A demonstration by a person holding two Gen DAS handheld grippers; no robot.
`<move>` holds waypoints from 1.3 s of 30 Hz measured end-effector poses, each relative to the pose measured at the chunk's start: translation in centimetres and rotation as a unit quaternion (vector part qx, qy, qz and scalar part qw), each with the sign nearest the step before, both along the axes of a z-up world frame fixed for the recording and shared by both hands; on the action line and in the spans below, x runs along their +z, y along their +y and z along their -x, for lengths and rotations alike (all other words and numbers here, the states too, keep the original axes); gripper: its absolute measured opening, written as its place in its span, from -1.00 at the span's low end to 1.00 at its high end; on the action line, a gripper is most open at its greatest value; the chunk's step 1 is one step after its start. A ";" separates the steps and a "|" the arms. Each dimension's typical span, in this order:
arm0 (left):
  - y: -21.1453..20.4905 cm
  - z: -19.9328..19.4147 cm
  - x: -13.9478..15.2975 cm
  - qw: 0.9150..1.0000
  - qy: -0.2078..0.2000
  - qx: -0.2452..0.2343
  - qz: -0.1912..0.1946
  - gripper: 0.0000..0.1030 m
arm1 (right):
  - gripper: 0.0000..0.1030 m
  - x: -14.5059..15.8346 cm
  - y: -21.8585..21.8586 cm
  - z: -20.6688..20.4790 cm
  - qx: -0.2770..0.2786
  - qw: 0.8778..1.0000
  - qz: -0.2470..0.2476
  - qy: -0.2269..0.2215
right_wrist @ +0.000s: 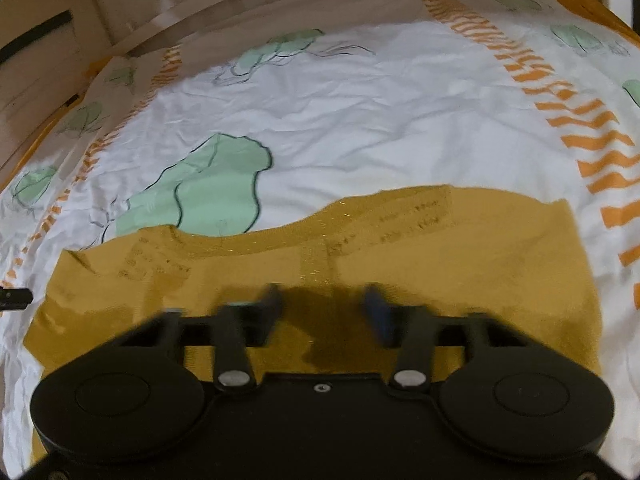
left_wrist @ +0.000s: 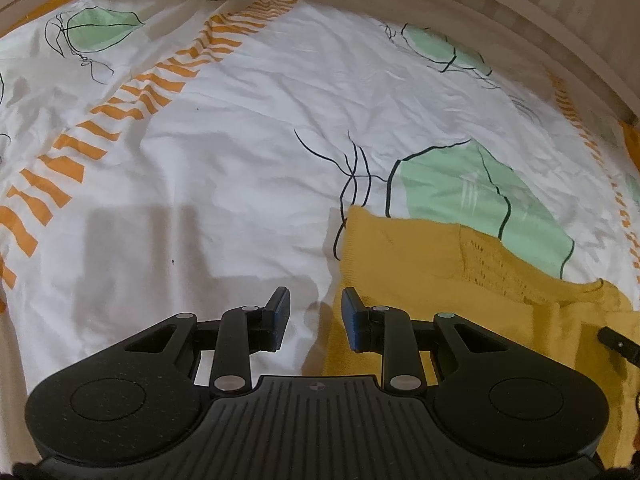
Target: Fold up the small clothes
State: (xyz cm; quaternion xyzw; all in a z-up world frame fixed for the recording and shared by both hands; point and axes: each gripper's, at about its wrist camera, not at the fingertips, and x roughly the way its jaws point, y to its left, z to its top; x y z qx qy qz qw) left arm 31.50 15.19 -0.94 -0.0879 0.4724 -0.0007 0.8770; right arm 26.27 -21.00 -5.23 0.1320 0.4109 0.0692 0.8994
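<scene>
A small mustard-yellow knit top (right_wrist: 400,248) lies flat on the patterned bed sheet (right_wrist: 360,120), its neckline edge toward the far side. In the left wrist view the same top (left_wrist: 420,264) lies at the lower right. My left gripper (left_wrist: 316,316) is open and empty, over the top's left edge where it meets the white sheet (left_wrist: 220,140). My right gripper (right_wrist: 324,312) is open and empty, hovering over the middle of the top; it looks blurred.
The sheet is white with green leaf shapes (right_wrist: 208,184) and orange striped bands (left_wrist: 100,128). A wooden bed frame (right_wrist: 240,4) curves round the far side. A dark gripper tip (left_wrist: 620,344) shows at the right edge of the left wrist view.
</scene>
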 end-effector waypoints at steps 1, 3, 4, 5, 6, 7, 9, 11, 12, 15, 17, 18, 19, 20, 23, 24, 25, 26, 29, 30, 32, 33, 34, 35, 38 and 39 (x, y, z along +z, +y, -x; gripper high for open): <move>-0.1 0.0 -0.1 1.000 0.001 -0.001 -0.001 -0.47 | -0.78 0.3 0.3 0.0 0.008 1.000 0.009 -0.001; 0.0 0.0 -0.1 1.000 0.002 -0.002 -0.002 -0.47 | -0.81 1.5 1.0 0.4 0.020 0.999 0.028 -0.019; 0.0 0.0 -0.2 1.000 0.002 -0.001 -0.002 -0.47 | -0.81 2.2 1.1 0.7 0.026 0.999 0.031 -0.033; 0.1 0.0 -0.1 1.000 0.001 0.001 -0.001 -0.47 | -0.82 3.2 1.1 1.1 0.030 0.998 0.035 -0.046; 0.2 0.0 -0.1 1.000 0.001 0.003 0.000 -0.47 | -0.83 4.2 1.0 1.6 0.030 0.997 0.037 -0.060; 0.3 0.0 -0.1 1.000 -0.001 0.006 0.001 -0.47 | -0.83 5.4 0.6 2.1 0.028 0.996 0.034 -0.074; 0.3 0.1 0.0 1.000 -0.004 0.008 0.003 -0.47 | -0.84 7.2 -0.7 2.9 0.015 0.995 0.033 -0.094; 0.2 0.1 0.0 1.000 -0.006 0.010 0.004 -0.47 | -0.84 8.5 -2.4 3.4 -0.010 0.994 0.041 -0.101; 0.1 0.1 0.0 1.000 -0.006 0.008 0.004 -0.47 | -0.83 8.9 -3.4 3.6 -0.023 0.994 0.045 -0.101; -0.5 0.1 -0.2 1.000 -0.005 -0.006 0.000 -0.47 | -0.83 8.8 -6.1 3.8 -0.052 0.992 0.065 -0.092; -1.1 0.1 -0.3 1.000 -0.004 -0.015 -0.003 -0.47 | -0.83 8.1 -7.3 3.7 -0.067 0.993 0.064 -0.077; -1.4 0.2 -0.4 1.000 -0.006 -0.020 -0.002 -0.47 | -0.83 7.7 -7.8 3.7 -0.071 0.993 0.065 -0.070; -1.8 0.2 -0.5 1.000 -0.008 -0.024 -0.002 -0.47 | -0.83 7.2 -8.0 3.6 -0.074 0.993 0.071 -0.063; -2.1 0.2 -0.6 1.000 -0.009 -0.030 -0.002 -0.47 | -0.83 6.5 -8.1 3.7 -0.076 0.993 0.076 -0.057; -3.3 0.5 -1.1 0.999 -0.009 -0.049 0.003 -0.47 | -0.83 5.1 -8.4 3.5 -0.084 0.992 0.084 -0.040; -3.6 0.6 -1.3 0.998 -0.009 -0.055 0.005 -0.47 | -0.83 4.7 -8.5 3.5 -0.087 0.992 0.086 -0.035; -4.0 0.6 -1.6 0.998 -0.006 -0.061 0.008 -0.47 | -0.83 4.2 -8.6 3.5 -0.092 0.991 0.088 -0.029; -4.4 0.6 -1.8 0.998 -0.003 -0.068 0.012 -0.46 | -0.83 3.8 -8.8 3.5 -0.096 0.991 0.090 -0.024; -5.3 0.7 -2.8 0.996 0.007 -0.082 0.024 -0.46 | -0.83 2.6 -9.0 3.5 -0.100 0.991 0.092 -0.006; -5.5 0.7 -3.1 0.996 0.012 -0.083 0.024 -0.45 | -0.83 2.2 -9.0 3.6 -0.100 0.990 0.096 -0.002; -5.8 0.6 -3.8 0.996 0.022 -0.085 0.015 -0.45 | -0.83 1.5 -9.0 3.8 -0.102 0.990 0.099 0.004; -5.9 0.7 -4.2 0.996 0.021 -0.088 0.009 -0.44 | -0.83 1.1 -9.1 3.9 -0.103 0.990 0.097 0.008; -5.9 0.7 -4.3 0.996 0.020 -0.091 0.007 -0.44 | -0.83 0.8 -9.1 4.0 -0.104 0.990 0.098 0.012; -6.0 0.7 -4.4 0.995 0.020 -0.093 0.004 -0.43 | -0.84 0.5 -9.1 4.1 -0.106 0.989 0.104 0.015; -6.1 0.9 -4.5 0.996 0.018 -0.092 0.003 -0.42 | -0.77 -0.2 -9.5 4.4 -0.116 0.986 0.120 0.026; -6.2 0.9 -4.6 0.996 0.017 -0.093 0.002 -0.42 | -0.68 -0.3 -9.8 4.6 -0.120 0.986 0.116 0.029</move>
